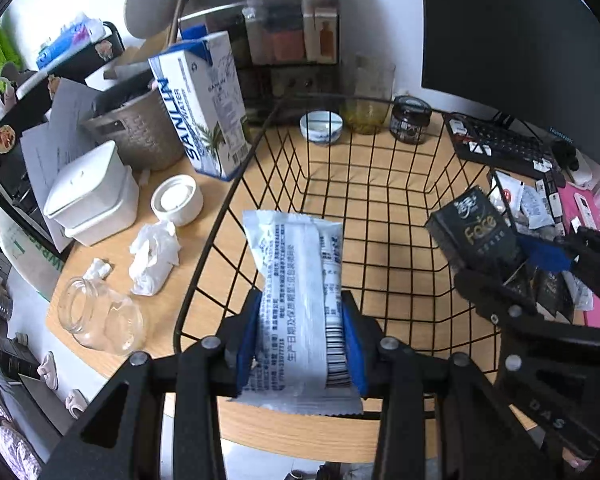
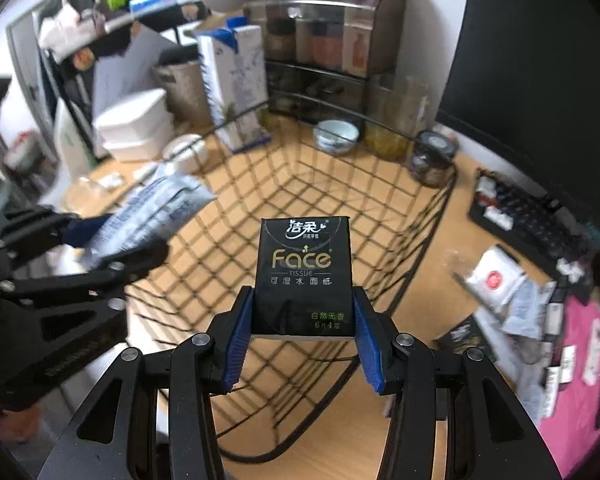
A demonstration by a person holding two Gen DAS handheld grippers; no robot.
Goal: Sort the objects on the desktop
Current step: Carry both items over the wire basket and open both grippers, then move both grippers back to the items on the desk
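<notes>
Above the wire basket [image 1: 380, 208], left hand-held gripper [image 1: 300, 344] clamps a white packet [image 1: 296, 288]; right hand-held gripper [image 2: 303, 332] clamps a black tissue pack [image 2: 303, 272].

A light wooden desk [image 1: 300, 432] carries everything here. At the centre of the frame stands a black wire basket [image 1: 380, 200], its floor bare. To the left of it lie two crumpled tissues [image 1: 154, 258], a clear glass jar [image 1: 100, 320] on its side near the lower-left edge, a round white lid [image 1: 177, 199] and a white lidded box [image 1: 90, 194]. Further up — a woven grey bin [image 1: 140, 132] and a blue-and-white SANLIN carton [image 1: 204, 108], upright. Behind the basket sit a small white bowl [image 1: 321, 126], a glass [image 1: 368, 100] with yellowish contents and a dark jar [image 1: 410, 120]. At the right — a black keyboard [image 1: 500, 144], scattered sachets [image 2: 494, 280] and something pink [image 2: 580, 360].
</notes>
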